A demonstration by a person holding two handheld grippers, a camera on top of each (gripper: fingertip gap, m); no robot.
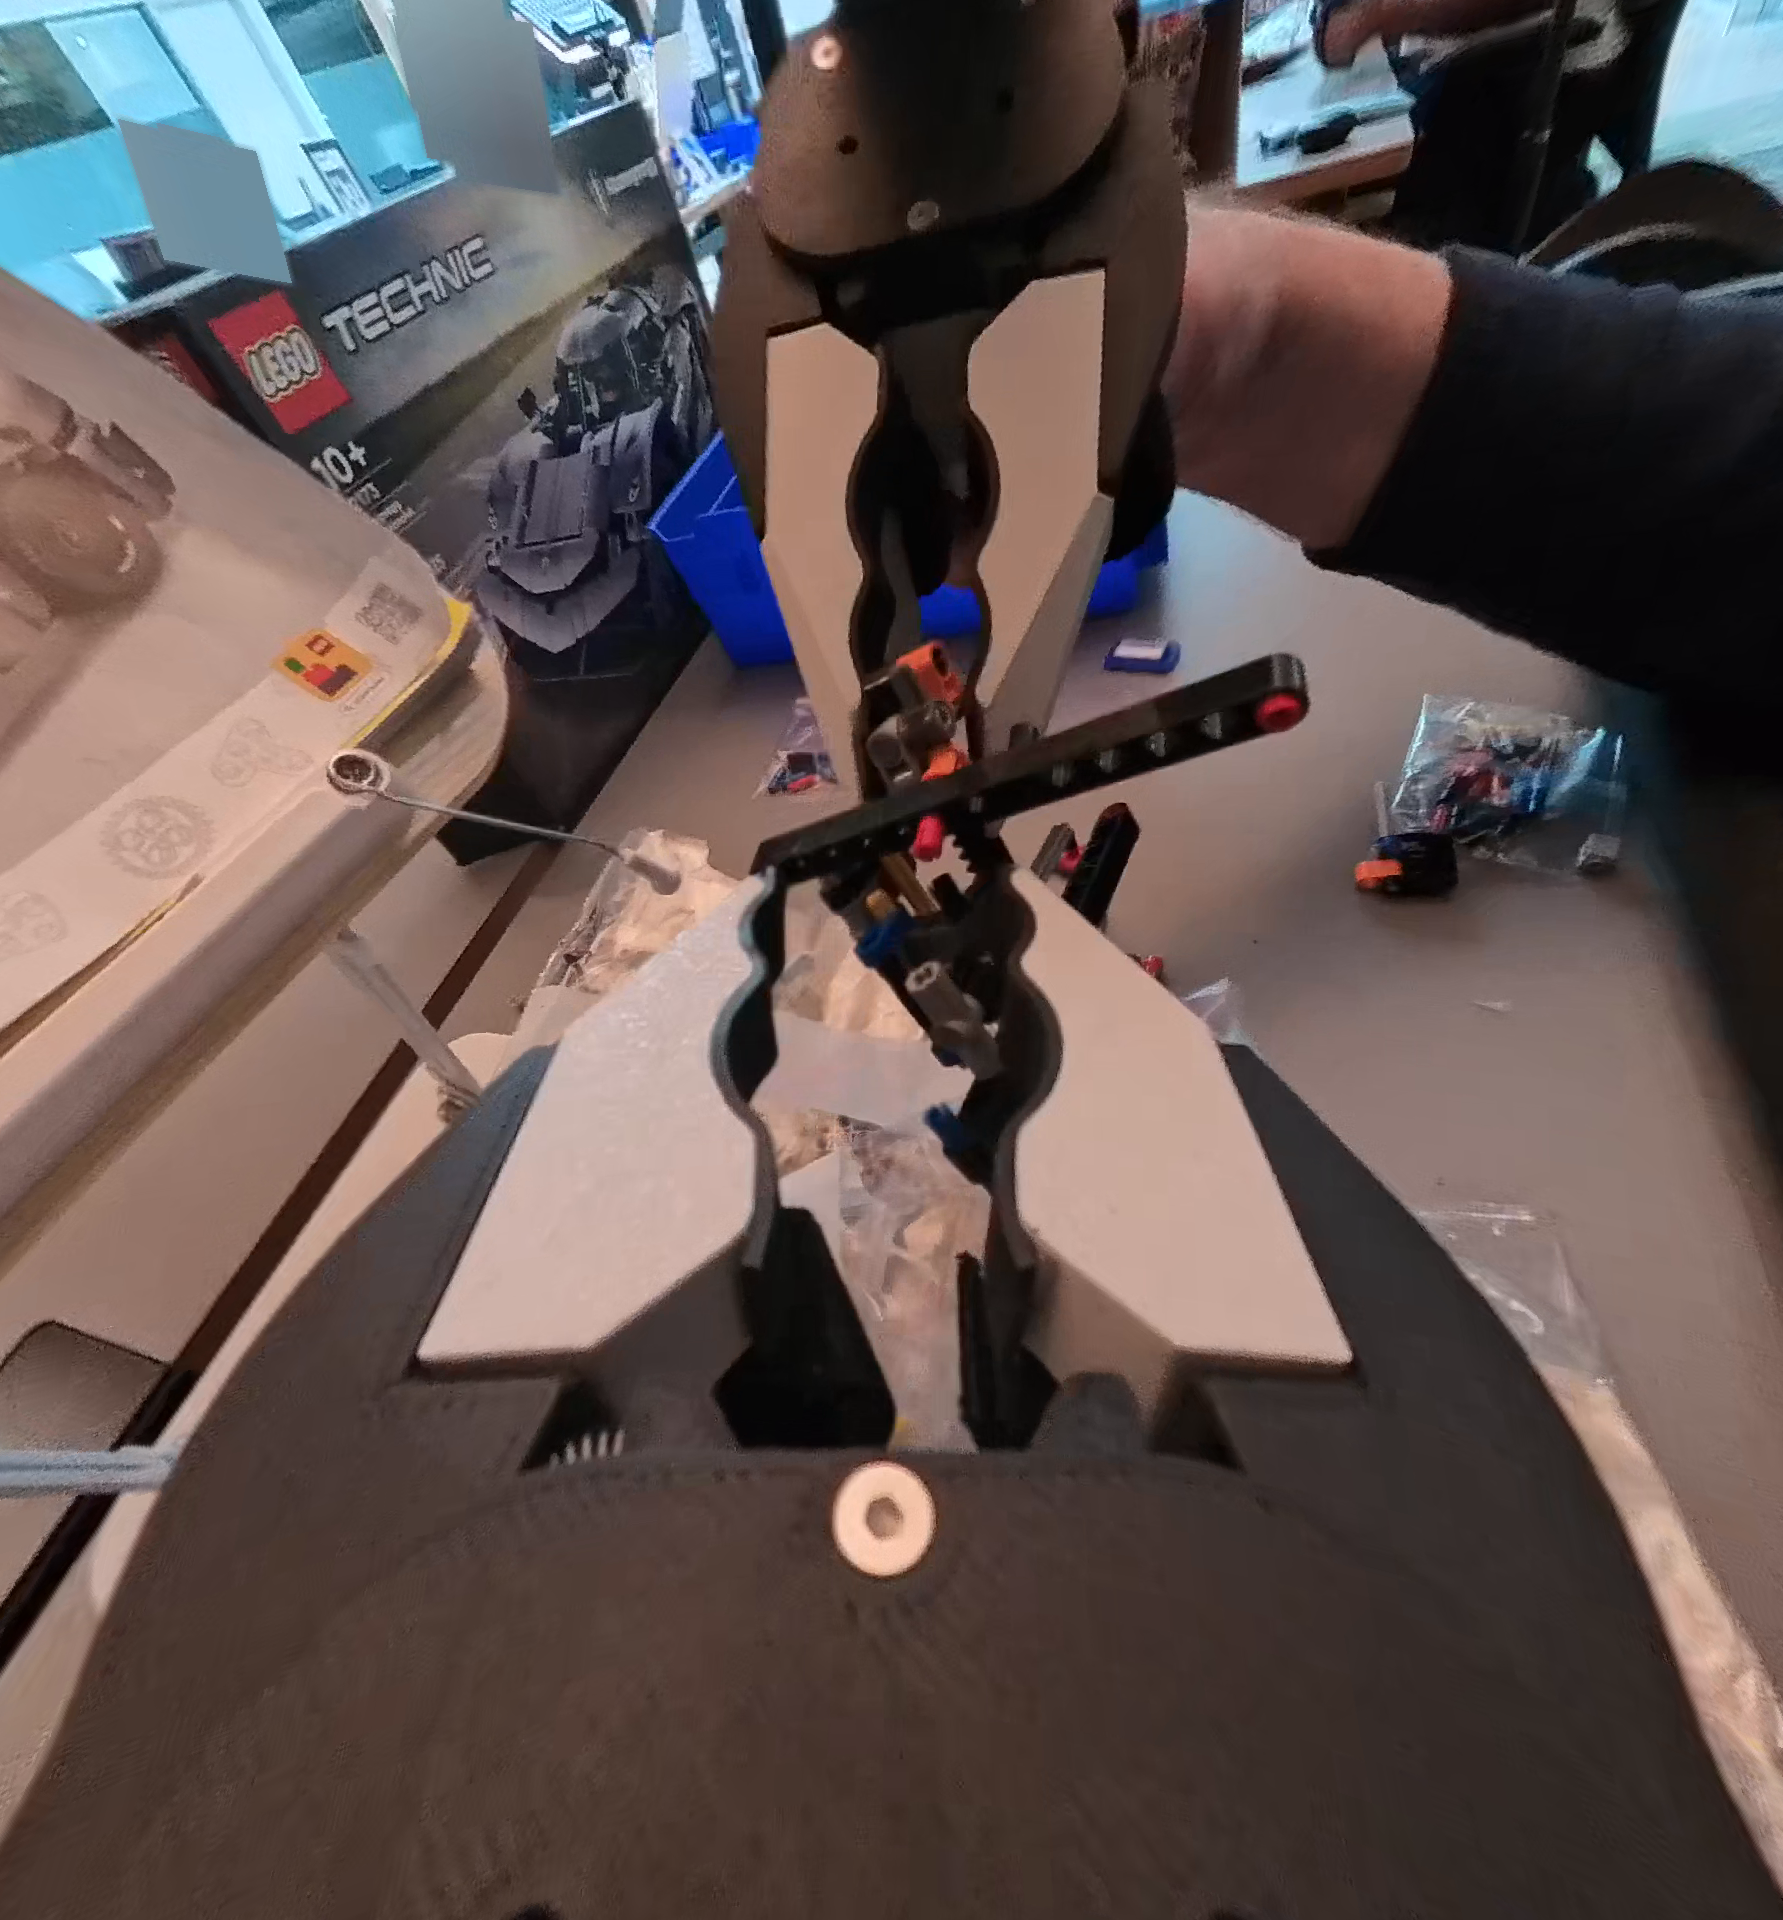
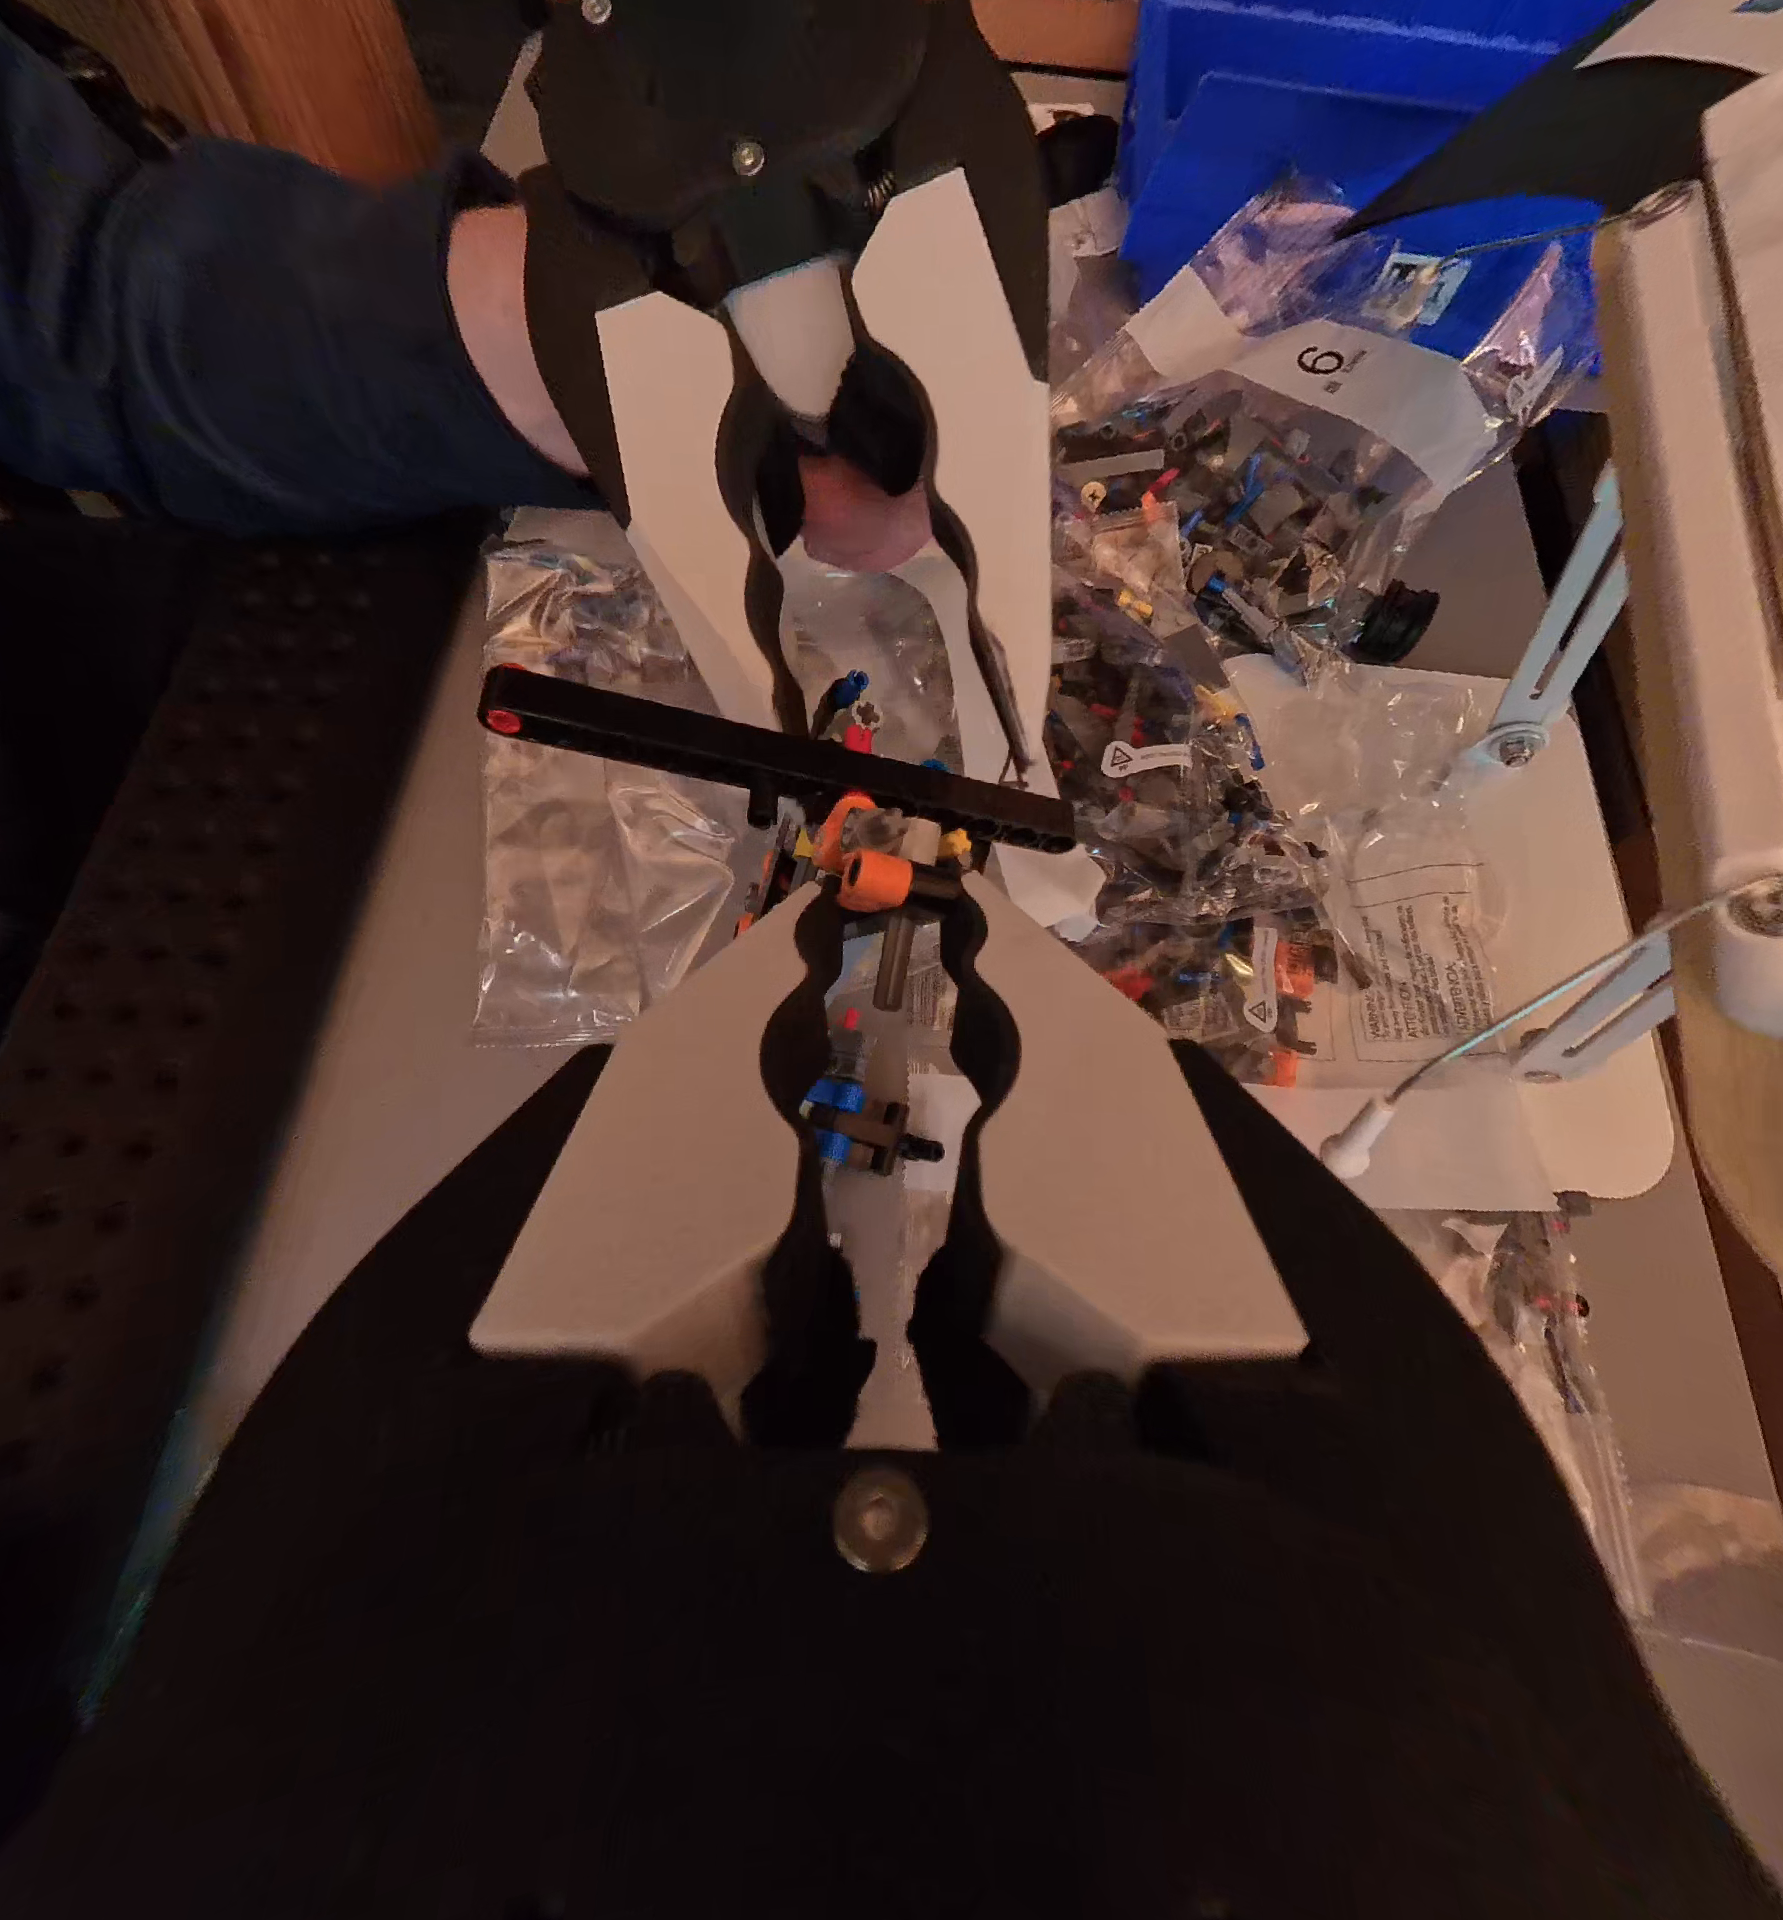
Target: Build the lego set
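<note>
Held up in the air above the table point(image 1: 1386, 1091), a small lego build point(image 1: 928, 935) is pinched from both sides. The left tool point(image 1: 897, 883) is closed on its near end, and the right tool point(image 2: 887, 894) is closed on the orange and grey end, though the exact touching spots are hard to see. A long black beam point(image 1: 1053, 769) sticks out sideways with a red pin point(image 1: 1279, 711) at its tip. The build looks light and stiff, but pieces could be popped off if squeezed wrong, so it should be held by the thick middle, not the thin beam. A set box point(image 1: 471, 416) with a red logo is stood behind, and bags of parts point(image 2: 1230, 582) carry printed labels.
</note>
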